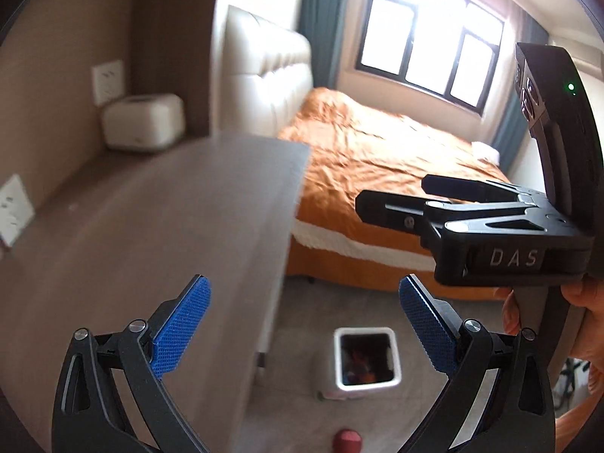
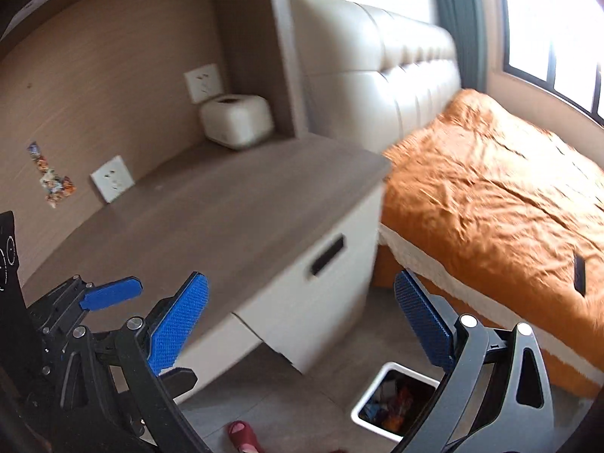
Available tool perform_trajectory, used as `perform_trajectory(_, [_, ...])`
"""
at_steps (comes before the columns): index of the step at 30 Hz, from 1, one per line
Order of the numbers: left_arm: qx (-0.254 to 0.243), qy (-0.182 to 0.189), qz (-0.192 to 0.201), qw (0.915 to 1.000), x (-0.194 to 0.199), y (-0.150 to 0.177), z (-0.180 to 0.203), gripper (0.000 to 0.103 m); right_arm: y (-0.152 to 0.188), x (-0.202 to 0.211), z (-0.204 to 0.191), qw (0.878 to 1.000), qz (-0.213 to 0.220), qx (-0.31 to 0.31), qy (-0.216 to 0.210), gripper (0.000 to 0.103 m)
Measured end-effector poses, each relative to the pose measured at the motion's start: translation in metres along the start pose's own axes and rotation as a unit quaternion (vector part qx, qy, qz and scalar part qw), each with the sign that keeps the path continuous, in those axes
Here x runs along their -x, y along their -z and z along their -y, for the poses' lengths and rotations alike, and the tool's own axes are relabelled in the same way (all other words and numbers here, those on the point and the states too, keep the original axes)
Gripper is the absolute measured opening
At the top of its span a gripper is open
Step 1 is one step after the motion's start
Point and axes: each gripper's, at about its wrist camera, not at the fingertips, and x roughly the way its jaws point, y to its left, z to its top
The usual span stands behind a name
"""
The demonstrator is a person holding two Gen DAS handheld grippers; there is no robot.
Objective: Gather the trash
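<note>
Both wrist views look down from above the desk (image 1: 181, 204) toward the bed (image 2: 490, 188) at 1 o'clock, sharing the bin (image 1: 365, 358)

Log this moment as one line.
left tool open, empty | right tool open, empty | trash bin on floor, holds trash | desk

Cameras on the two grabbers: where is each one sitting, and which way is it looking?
Left wrist view: sits on the left gripper, above the desk's edge, facing the bed and window; its open blue fingers, the right gripper and a hand show.
Right wrist view: sits on the right gripper, looking across the desktop toward the tissue box and wall; its open fingers and the left gripper show.
Both share the desk, tissue box, orange bed and white trash bin on the floor.
</note>
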Motion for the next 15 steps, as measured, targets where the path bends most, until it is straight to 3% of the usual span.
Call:
perform_trajectory(8, [0.051, -0.053, 0.029, 0.9969, 0.063, -0.008, -0.061, 0.098, -0.036, -0.004, -0.093, 0.995, 0.03, 0.073, -0.066, 0.098])
perform_trajectory(15, [0.078, -0.136, 0.054, 0.9862, 0.115, -0.007, -0.109, 0.098, -0.058, -0.003, -0.161, 0.982, 0.058, 0.132, -0.124, 0.098])
